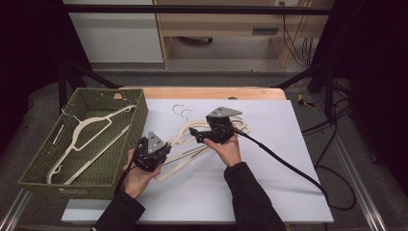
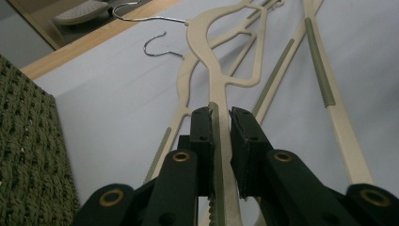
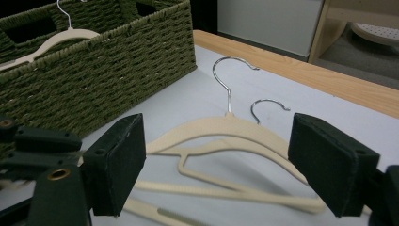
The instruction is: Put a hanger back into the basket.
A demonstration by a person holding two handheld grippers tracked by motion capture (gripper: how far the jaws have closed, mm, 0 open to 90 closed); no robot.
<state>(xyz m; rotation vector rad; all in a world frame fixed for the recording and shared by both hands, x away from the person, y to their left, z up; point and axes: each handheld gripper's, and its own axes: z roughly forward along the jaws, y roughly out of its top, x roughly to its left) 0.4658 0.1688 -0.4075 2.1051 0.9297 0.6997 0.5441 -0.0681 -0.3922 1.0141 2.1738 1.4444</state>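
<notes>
Two cream hangers (image 1: 192,144) with metal hooks lie overlapped on the white sheet (image 1: 274,163), just right of the basket. My left gripper (image 1: 163,148) is shut on one arm of the upper hanger (image 2: 207,28); the arm runs between both pads (image 2: 201,136) and is lifted a little off the sheet. My right gripper (image 1: 193,133) hovers over the hangers' necks, pointing left towards the basket. In the right gripper view its jaws (image 3: 216,160) stand wide open, with the hanger necks (image 3: 221,125) and two hooks (image 3: 226,80) beyond them and nothing pressed between.
A green woven basket (image 1: 43,163) stands at the left of the table, close to my left hand, with a third cream hanger (image 1: 91,130) in it. The right gripper's black cable (image 1: 288,163) trails across the sheet to the right. A wooden table edge (image 1: 207,93) runs along the back.
</notes>
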